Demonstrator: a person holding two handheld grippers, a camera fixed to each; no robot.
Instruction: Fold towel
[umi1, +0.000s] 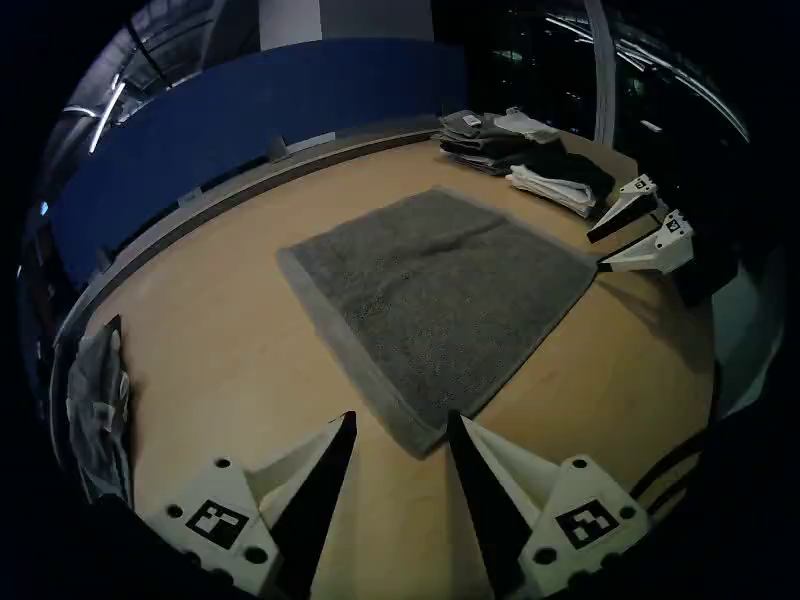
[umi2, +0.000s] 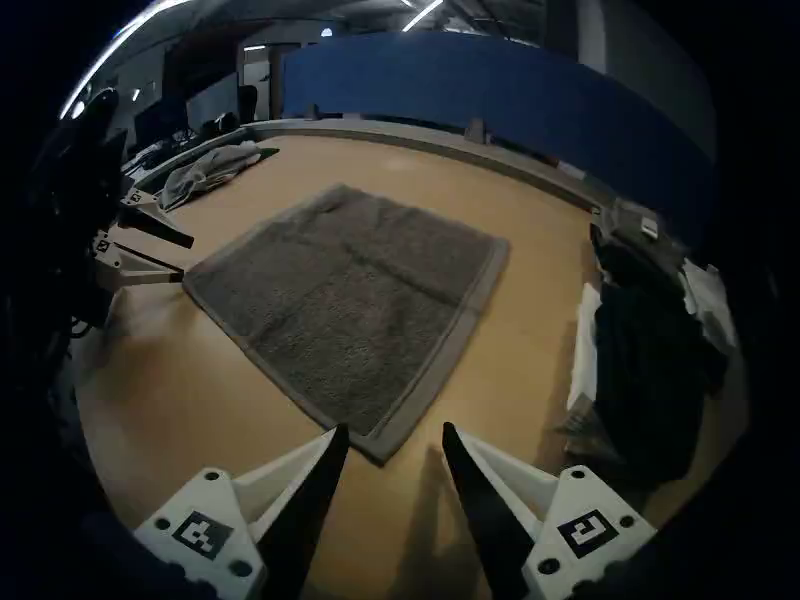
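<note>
Presently the towel (umi1: 440, 290) lies flat on the table (umi1: 230, 340); left tool (umi1: 400, 420) and right tool (umi2: 395, 432), both released, each frame a near corner, evidently for pinching

A wooden table (umi1: 230, 340) carries a flat grey towel (umi1: 440, 290) and stacked cloths (umi1: 530, 160).

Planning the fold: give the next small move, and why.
Probably ease each gripper forward onto its nearest corner, then close. The flat grey terry towel lies spread on the wooden table, a corner just ahead of the open left gripper and open right gripper.
</note>
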